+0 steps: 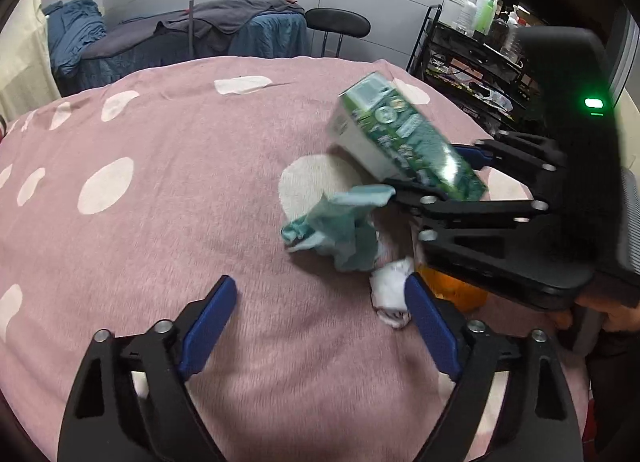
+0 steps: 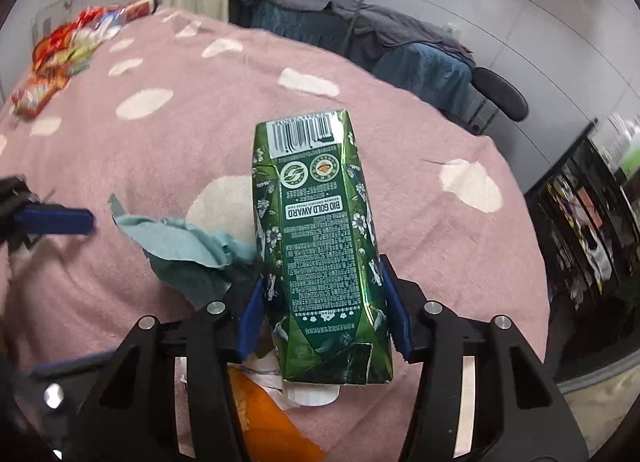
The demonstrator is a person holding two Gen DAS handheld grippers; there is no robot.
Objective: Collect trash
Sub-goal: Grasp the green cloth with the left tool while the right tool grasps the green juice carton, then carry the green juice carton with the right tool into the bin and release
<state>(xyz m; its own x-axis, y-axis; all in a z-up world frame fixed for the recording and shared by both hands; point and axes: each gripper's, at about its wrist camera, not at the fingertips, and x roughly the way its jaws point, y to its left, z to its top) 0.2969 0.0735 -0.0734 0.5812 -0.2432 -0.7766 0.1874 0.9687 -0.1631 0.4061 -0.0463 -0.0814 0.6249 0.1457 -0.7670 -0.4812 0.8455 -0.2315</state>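
My right gripper [image 2: 324,310] is shut on a green drink carton [image 2: 320,238] and holds it above the pink spotted blanket [image 2: 160,142]. The carton also shows in the left wrist view [image 1: 404,142], tilted, in the right gripper [image 1: 440,178]. A crumpled teal paper towel [image 1: 340,230] lies on the blanket under the carton; it also shows in the right wrist view [image 2: 188,250]. A white crumpled tissue [image 1: 390,290] lies beside my left gripper's right finger. My left gripper [image 1: 320,302] is open and empty, low over the blanket [image 1: 160,202].
An orange wrapper [image 2: 272,422] and white paper lie under the right gripper. Colourful snack wrappers [image 2: 60,58] lie at the blanket's far left. A massage bed with blue covers [image 1: 200,34], a black stool [image 1: 338,22] and a shelf with bottles [image 1: 480,34] stand behind.
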